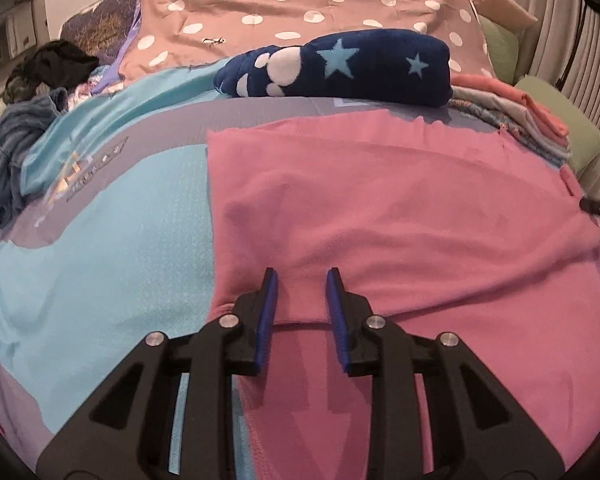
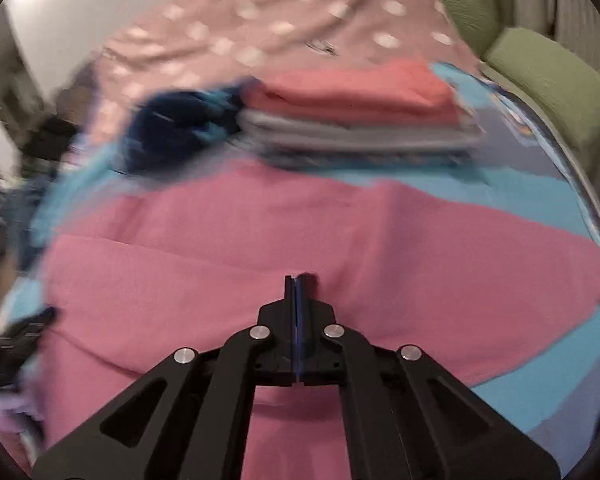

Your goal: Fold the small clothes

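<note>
Pink garment (image 1: pixel 380 208) flat on bedsheet (image 1: pixel 100 240); left gripper (image 1: pixel 301 276) spread above hem, right gripper (image 2: pixel 299 280) pressed together, empty. 1-sided lift risks skewed fold.

A pink fleece cloth (image 1: pixel 400 216) lies spread on the blue-and-grey patterned bedsheet (image 1: pixel 112 248), to the right of the sheet's bare part. Behind the cloth lies a rolled navy star-print blanket (image 1: pixel 340 66), and just right of the blanket sits a stack of folded clothes (image 2: pixel 356 116). A polka-dot pink cover (image 1: pixel 292 4) lies behind both. Crumpled dark garments (image 1: pixel 56 64) are heaped at far left, and green cushions (image 2: pixel 548 80) line the right edge.
</note>
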The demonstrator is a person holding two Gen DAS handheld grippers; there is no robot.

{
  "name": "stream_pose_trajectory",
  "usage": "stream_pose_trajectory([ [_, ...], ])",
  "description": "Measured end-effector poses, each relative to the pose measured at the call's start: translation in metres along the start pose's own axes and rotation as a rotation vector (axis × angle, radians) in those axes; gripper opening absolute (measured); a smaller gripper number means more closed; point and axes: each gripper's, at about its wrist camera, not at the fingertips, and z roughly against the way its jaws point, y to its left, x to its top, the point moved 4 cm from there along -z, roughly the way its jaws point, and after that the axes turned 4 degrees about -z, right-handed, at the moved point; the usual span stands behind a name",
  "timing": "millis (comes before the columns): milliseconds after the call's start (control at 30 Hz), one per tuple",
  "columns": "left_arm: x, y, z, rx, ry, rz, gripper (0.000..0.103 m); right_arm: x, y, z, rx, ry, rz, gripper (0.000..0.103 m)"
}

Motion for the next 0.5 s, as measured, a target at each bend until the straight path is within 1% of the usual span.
stream_pose_trajectory([
  [33, -0.001, -0.001, 0.001, 0.011, 0.0, -0.01, 0.027, -0.003, -0.01, 0.001, 0.067, -0.012, -0.054, 0.0],
  [67, -0.001, -0.002, 0.0, 0.017, 0.0, -0.014, 0.027, -0.005, -0.017, 0.005, 0.104, -0.024, -0.084, 0.001],
  [133, -0.001, -0.001, 0.0, 0.015, 0.003, -0.013, 0.027, -0.008, -0.038, 0.02, 0.148, -0.048, -0.153, 0.005],
  [167, 0.0, 0.0, 0.0, 0.011, 0.005, -0.01, 0.027, -0.008, -0.05, 0.03, 0.161, -0.074, -0.185, 0.015],
  [200, 0.001, 0.002, 0.0, 0.003, 0.008, -0.001, 0.027, -0.008, -0.067, 0.04, 0.15, -0.112, -0.218, 0.026],
  [233, 0.001, 0.002, 0.0, -0.001, 0.008, 0.007, 0.027, -0.008, -0.083, 0.049, 0.133, -0.144, -0.247, 0.028],
  [267, 0.002, 0.003, 0.001, 0.001, 0.008, 0.013, 0.027, -0.008, -0.113, 0.059, 0.115, -0.178, -0.303, 0.03],
  [300, 0.003, 0.002, 0.004, 0.01, 0.012, 0.023, 0.027, -0.008, -0.134, 0.064, 0.111, -0.191, -0.348, 0.031],
  [333, 0.006, -0.001, 0.006, 0.018, 0.016, 0.035, 0.027, -0.01, -0.168, 0.069, 0.108, -0.212, -0.44, 0.032],
  [367, 0.009, -0.005, 0.01, 0.005, 0.012, 0.048, 0.03, -0.013, -0.188, 0.072, 0.105, -0.226, -0.5, 0.033],
  [400, 0.015, -0.017, 0.017, -0.052, -0.011, 0.056, 0.03, -0.017, -0.221, 0.074, 0.097, -0.246, -0.597, 0.033],
  [433, 0.02, -0.028, 0.021, -0.088, -0.026, 0.049, 0.03, -0.023, -0.255, 0.073, 0.079, -0.263, -0.702, 0.033],
  [500, 0.032, -0.057, 0.025, -0.142, -0.043, 0.005, 0.032, -0.033, -0.296, 0.071, 0.062, -0.279, -0.821, 0.033],
])
